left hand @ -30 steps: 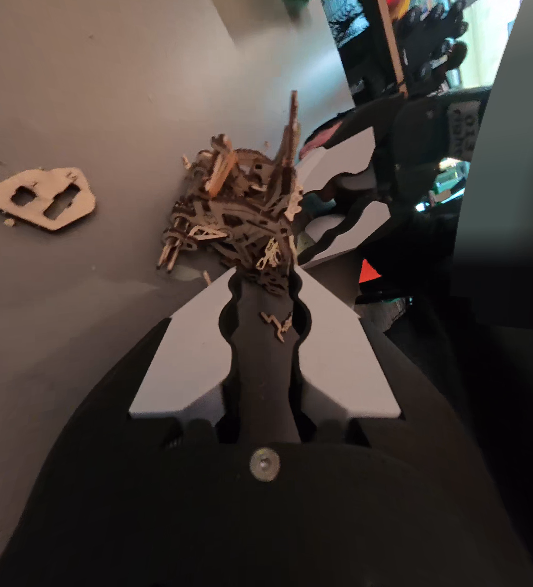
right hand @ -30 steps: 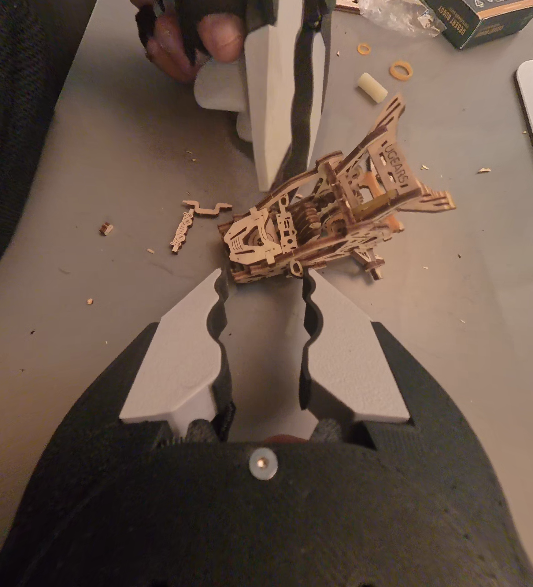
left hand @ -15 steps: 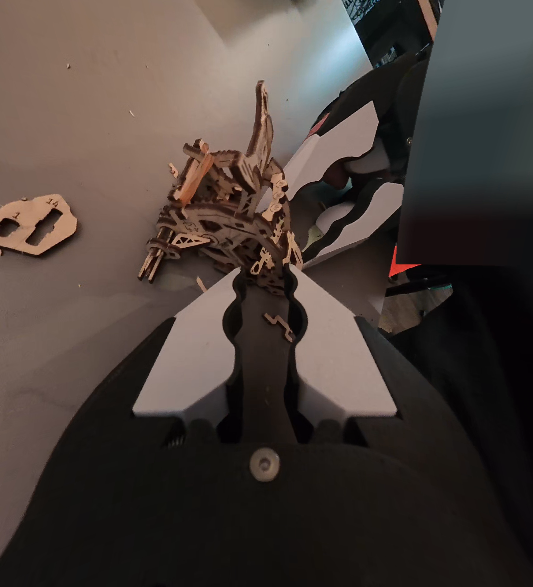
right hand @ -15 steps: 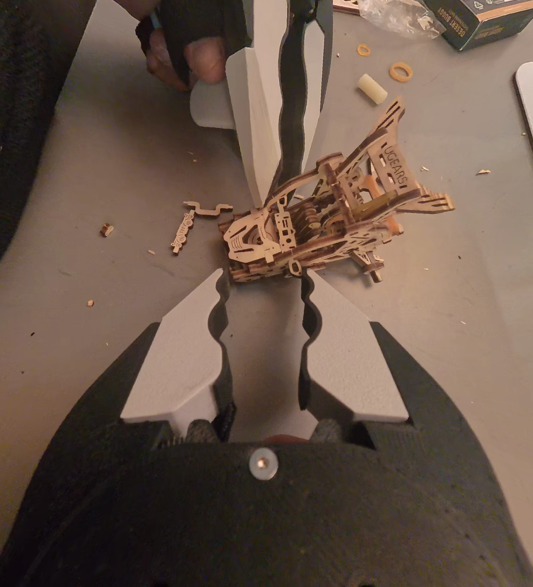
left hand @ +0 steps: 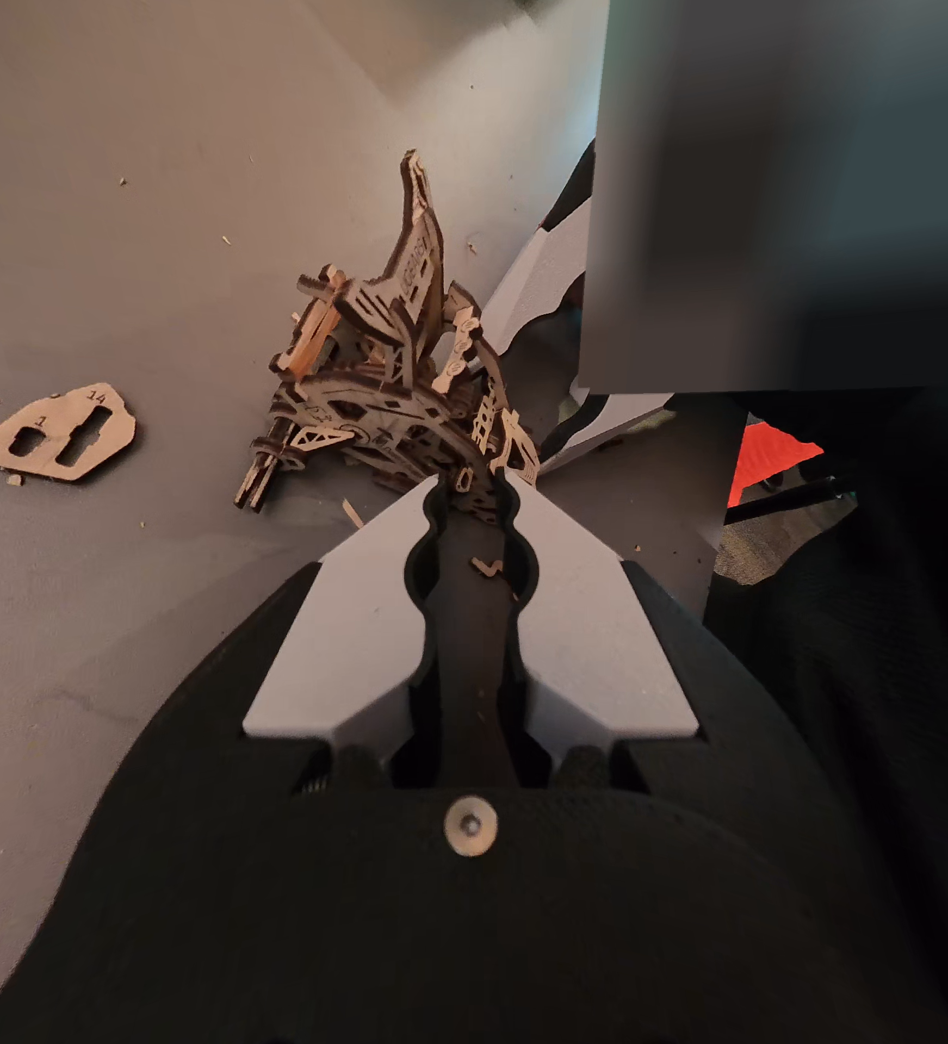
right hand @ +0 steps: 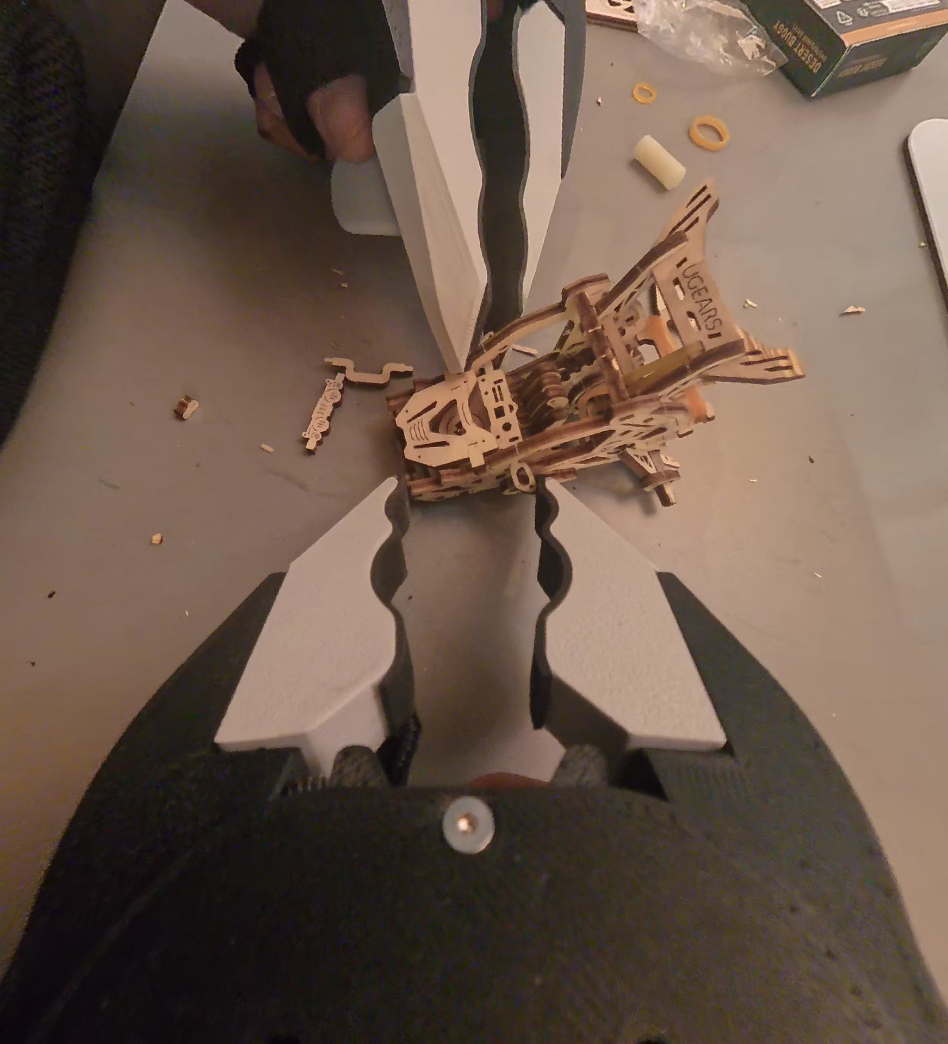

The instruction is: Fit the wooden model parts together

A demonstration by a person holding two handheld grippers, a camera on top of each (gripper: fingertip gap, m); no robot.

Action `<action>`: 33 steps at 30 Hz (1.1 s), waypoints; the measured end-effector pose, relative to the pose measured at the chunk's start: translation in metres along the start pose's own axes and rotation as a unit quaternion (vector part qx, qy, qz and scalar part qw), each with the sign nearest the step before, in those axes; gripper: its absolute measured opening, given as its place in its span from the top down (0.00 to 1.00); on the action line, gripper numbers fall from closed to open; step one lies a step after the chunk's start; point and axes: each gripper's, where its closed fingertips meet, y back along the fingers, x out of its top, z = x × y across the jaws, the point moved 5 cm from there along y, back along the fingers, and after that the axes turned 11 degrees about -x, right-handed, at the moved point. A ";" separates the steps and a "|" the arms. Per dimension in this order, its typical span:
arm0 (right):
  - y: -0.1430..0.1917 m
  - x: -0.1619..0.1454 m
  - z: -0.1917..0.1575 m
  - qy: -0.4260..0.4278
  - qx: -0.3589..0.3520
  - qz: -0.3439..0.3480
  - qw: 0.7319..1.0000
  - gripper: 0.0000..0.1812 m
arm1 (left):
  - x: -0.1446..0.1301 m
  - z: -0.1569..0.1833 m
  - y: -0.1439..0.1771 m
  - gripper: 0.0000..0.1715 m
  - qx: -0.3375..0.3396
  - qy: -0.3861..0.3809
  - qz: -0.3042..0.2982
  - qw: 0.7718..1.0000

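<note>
Jaws parted on our right gripper (right hand: 470, 490) before the wooden buggy model (right hand: 562, 395), while our left gripper (left hand: 468, 480) pinched its frame.

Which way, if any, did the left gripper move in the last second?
Yes. The left gripper came toward the camera, tips now level with the bent wooden strip, at the wooden model.

Grey table (right hand: 742, 565) — wooden model (right hand: 562, 395), box (right hand: 850, 39)
</note>
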 end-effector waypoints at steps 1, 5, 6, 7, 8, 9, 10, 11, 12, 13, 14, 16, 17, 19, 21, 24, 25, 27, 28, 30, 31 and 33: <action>0.000 0.000 0.000 0.000 0.000 0.000 1.000 0.77 | 0.000 0.000 0.000 0.92 -0.003 0.006 0.001 1.000; 0.000 0.001 0.000 0.001 -0.002 -0.001 1.000 0.77 | -0.001 -0.001 0.000 0.92 -0.007 0.010 0.007 1.000; 0.000 0.001 0.000 0.004 -0.004 -0.001 1.000 0.77 | -0.001 -0.001 0.001 0.92 -0.008 0.009 0.005 1.000; 0.000 0.001 0.000 0.005 -0.005 -0.002 1.000 0.77 | -0.001 -0.001 0.001 0.92 -0.009 0.008 0.005 1.000; 0.000 0.001 0.000 0.005 -0.005 -0.002 1.000 0.77 | -0.001 -0.001 0.000 0.92 -0.010 0.007 0.004 1.000; 0.001 0.001 0.000 0.004 -0.003 -0.002 1.000 0.76 | 0.000 -0.001 0.000 0.92 -0.011 0.008 0.003 1.000; 0.001 0.001 0.000 0.004 -0.003 -0.002 1.000 0.76 | 0.000 -0.001 0.000 0.92 -0.014 0.010 0.003 1.000; 0.001 0.001 0.000 0.004 -0.003 -0.002 1.000 0.77 | 0.000 -0.002 0.001 0.92 -0.018 0.014 0.002 1.000; 0.001 0.001 0.001 0.005 -0.006 0.000 1.000 0.76 | 0.000 -0.002 0.001 0.92 -0.020 0.014 0.001 1.000; 0.002 0.002 0.001 0.005 -0.009 0.002 1.000 0.75 | 0.001 -0.002 0.000 0.92 -0.021 0.013 0.001 1.000; 0.003 0.003 0.001 0.007 -0.010 0.006 1.000 0.75 | 0.001 -0.002 0.000 0.92 -0.022 0.013 -0.001 1.000; 0.004 0.005 0.000 0.019 -0.015 0.010 1.000 0.76 | 0.002 -0.002 -0.001 0.92 -0.023 0.013 -0.002 1.000; 0.004 0.005 -0.001 0.024 -0.018 0.011 0.999 0.76 | 0.002 -0.002 -0.002 0.92 -0.024 0.014 -0.002 1.000; 0.004 0.005 -0.001 0.030 -0.021 0.009 0.999 0.76 | 0.002 -0.002 -0.002 0.92 -0.025 0.013 -0.002 1.000; 0.004 0.005 -0.001 0.028 -0.021 0.010 0.999 0.76 | 0.002 -0.003 -0.002 0.92 -0.025 0.015 -0.002 1.000; 0.004 0.005 -0.001 0.029 -0.020 0.011 0.999 0.76 | 0.002 -0.003 -0.002 0.92 -0.028 0.019 -0.001 0.999; 0.004 0.004 -0.001 0.025 -0.019 0.011 0.999 0.76 | 0.002 -0.003 -0.002 0.92 -0.027 0.016 -0.003 0.999; 0.003 0.004 -0.001 0.023 -0.020 0.011 0.999 0.76 | 0.003 -0.003 -0.002 0.92 -0.029 0.016 -0.006 0.999; 0.003 0.004 -0.001 0.021 -0.019 0.011 1.000 0.76 | 0.003 -0.003 -0.002 0.92 -0.032 0.018 -0.006 0.999; 0.004 0.004 -0.001 0.021 -0.020 0.010 1.000 0.76 | 0.003 -0.003 -0.001 0.92 -0.036 0.023 -0.005 0.999; 0.003 0.004 -0.001 0.022 -0.020 0.011 0.999 0.76 | 0.003 -0.004 -0.001 0.92 -0.036 0.024 -0.003 0.999; 0.003 0.004 -0.001 0.020 -0.021 0.010 1.000 0.76 | 0.002 -0.004 -0.001 0.92 -0.039 0.028 0.002 0.999</action>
